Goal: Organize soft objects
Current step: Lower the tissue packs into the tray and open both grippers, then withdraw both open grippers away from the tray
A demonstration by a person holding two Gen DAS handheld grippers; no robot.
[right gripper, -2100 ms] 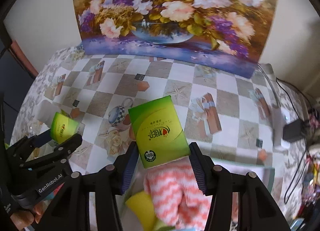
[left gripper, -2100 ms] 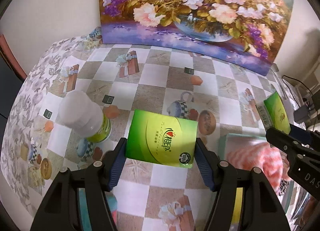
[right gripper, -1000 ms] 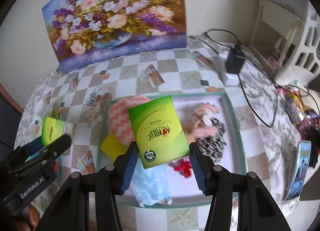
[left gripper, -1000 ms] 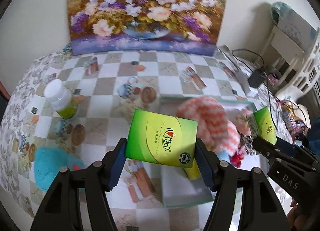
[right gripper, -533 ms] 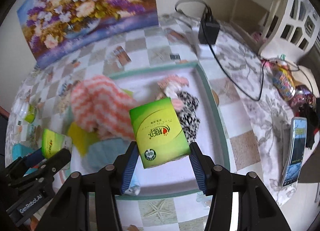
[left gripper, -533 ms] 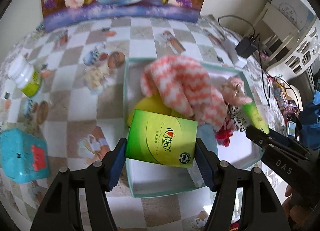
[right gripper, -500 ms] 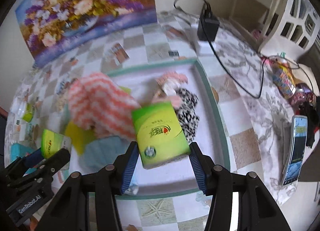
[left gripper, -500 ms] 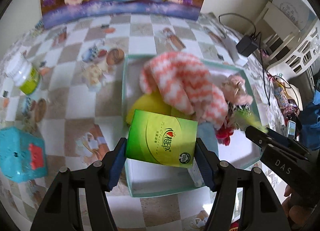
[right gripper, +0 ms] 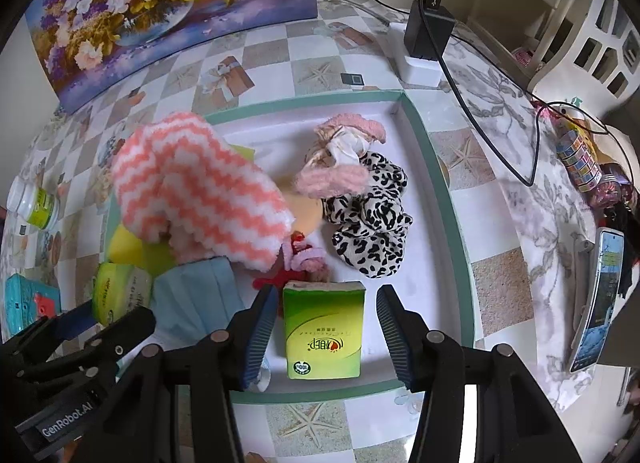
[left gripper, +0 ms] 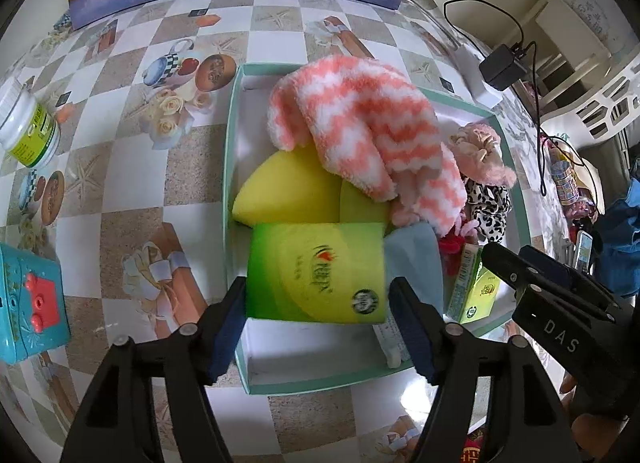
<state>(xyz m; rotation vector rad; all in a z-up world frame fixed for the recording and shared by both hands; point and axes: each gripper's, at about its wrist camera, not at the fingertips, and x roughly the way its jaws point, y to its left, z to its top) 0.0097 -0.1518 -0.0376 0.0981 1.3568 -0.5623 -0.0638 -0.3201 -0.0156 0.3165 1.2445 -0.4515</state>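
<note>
Two green tissue packs carry a red logo I cannot read and a round "100%" badge. The left pack (left gripper: 316, 271) shows blurred between the pads of the left hand-held gripper (left gripper: 316, 283), whose jaws have just been opening and stand wide, loose on it, above the near corner of the teal tray (left gripper: 230, 183), in front of a yellow sponge (left gripper: 288, 191) and a pink-striped towel (left gripper: 360, 123). The right hand-held gripper (right gripper: 326, 291) is about half open, and the right pack (right gripper: 324, 339) lies flat on the tray floor between its fingers, a gap on each side. The left view shows "DAS" on the right hand-held gripper and the right pack only edge-on. The right view shows "GenRobot.AI" on the left one and a leopard cloth (right gripper: 372, 223) in full.
</note>
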